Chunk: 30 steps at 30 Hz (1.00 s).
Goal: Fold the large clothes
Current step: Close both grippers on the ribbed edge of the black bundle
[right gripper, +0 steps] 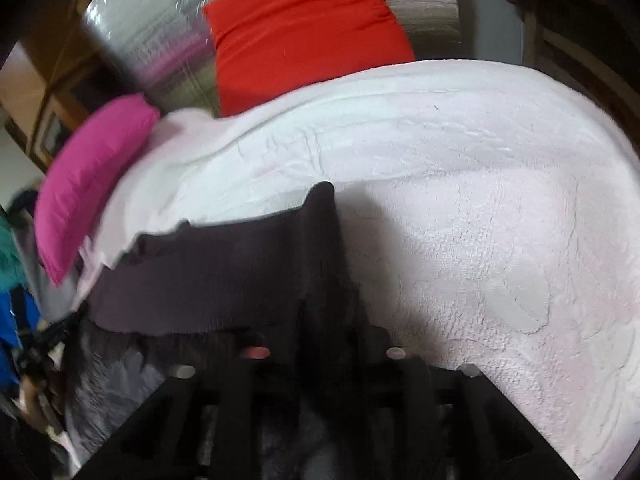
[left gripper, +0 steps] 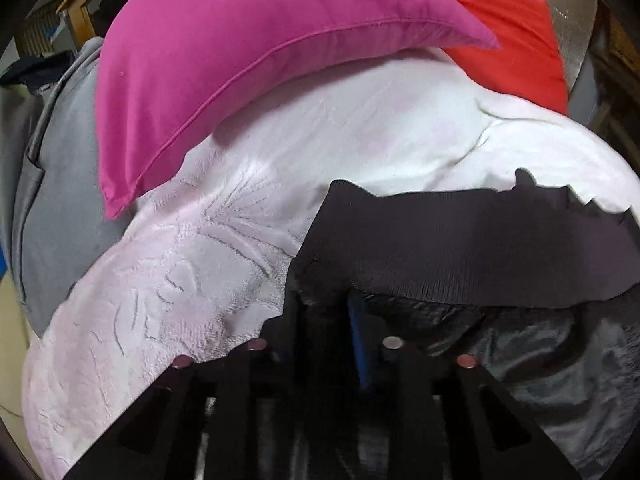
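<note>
Both jaws clamp dark garment's (left gripper: 460,248) ribbed hem, stretched btwn them over blanket (right gripper: 480,200).

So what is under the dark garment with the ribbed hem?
The dark garment lies on a pale pink fleece blanket, which spreads out past the ribbed hem on both sides. Whatever lies under the blanket is covered.

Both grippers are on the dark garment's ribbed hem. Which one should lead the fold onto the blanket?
Right, probably. The right gripper holds the hem's corner with bare blanket ahead; the left gripper faces the pink pillow.
</note>
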Tool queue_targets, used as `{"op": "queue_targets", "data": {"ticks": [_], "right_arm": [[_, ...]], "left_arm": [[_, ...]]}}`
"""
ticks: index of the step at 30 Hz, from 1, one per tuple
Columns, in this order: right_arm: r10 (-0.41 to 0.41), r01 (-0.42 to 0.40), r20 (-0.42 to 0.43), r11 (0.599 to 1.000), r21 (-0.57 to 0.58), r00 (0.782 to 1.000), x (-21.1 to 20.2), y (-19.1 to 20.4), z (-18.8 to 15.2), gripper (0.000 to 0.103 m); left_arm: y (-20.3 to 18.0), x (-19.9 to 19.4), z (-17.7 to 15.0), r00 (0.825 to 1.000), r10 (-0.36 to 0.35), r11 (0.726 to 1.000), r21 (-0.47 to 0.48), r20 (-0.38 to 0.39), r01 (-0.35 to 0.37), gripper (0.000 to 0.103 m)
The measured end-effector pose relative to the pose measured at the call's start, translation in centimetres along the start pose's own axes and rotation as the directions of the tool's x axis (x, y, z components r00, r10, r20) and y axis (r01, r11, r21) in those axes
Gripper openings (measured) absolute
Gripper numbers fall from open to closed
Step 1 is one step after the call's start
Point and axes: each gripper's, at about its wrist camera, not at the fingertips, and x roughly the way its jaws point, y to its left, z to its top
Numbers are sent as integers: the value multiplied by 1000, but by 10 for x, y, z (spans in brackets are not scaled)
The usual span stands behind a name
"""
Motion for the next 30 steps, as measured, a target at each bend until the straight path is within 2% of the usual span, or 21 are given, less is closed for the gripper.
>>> {"op": "queue_targets", "data": {"ticks": [2, 4, 7, 9, 13, 15, 17, 18, 19, 21, 22, 25, 29, 30], "right_arm": [[-66, 70, 65, 996, -64, 996, -15, 7, 1, 14], [-93, 99, 98, 993, -57, 991, -21, 3, 3, 13], [-149, 153, 59, 985, -73, 987, 0, -2, -6, 13], [-156, 158, 47, 986, -46, 987, 15, -3, -9, 13], [-157, 157, 38, 988, 2, 987, 12, -11, -8, 16], [-156, 155, 23, 987, 29, 988, 11, -12, -6, 26], [-150, 149, 24, 988, 48, 988, -1, -13, -7, 41], [-159, 157, 27, 986, 50, 987, -8, -12, -7, 55], [-162, 161, 39, 986, 39, 986, -15, -9, -6, 63], [-162, 161, 63, 987, 22, 985, -29, 0, -11, 71], [-136, 135, 70, 991, 11, 988, -39, 3, -15, 72], [-96, 97, 52, 995, -12, 994, -54, 4, -32, 74], [-68, 68, -2, 998, -1, 998, -50, -6, -61, 73], [-68, 68, -2, 998, -1, 998, -50, -7, -65, 55]], "left_arm": [[2, -1, 0, 1000, 13, 1000, -1, 12, -13, 14], [11, 3, 1, 1000, 13, 999, -37, 20, -12, 14], [17, 13, -4, 1000, 30, 998, -54, 9, -30, 14], [13, 17, -5, 998, 57, 997, -44, 13, -56, 14], [15, 17, -5, 998, 58, 997, -42, 3, -58, 16], [12, 14, -2, 997, 76, 997, -27, 4, -76, 18], [8, 0, -3, 996, 76, 997, -12, 35, -76, 25], [8, -9, -4, 996, 72, 997, -8, 49, -72, 27], [9, -18, -5, 995, 78, 997, -8, 62, -78, 34], [14, -36, -7, 992, 79, 997, -20, 103, -77, 44], [19, -45, -9, 990, 64, 998, -28, 124, -61, 48], [31, -68, -28, 990, 19, 999, -41, 141, -13, 51], [32, -72, -54, 994, 2, 1000, -24, 110, 0, 52], [27, -70, -59, 996, 12, 1000, -13, 93, -10, 52]]}}
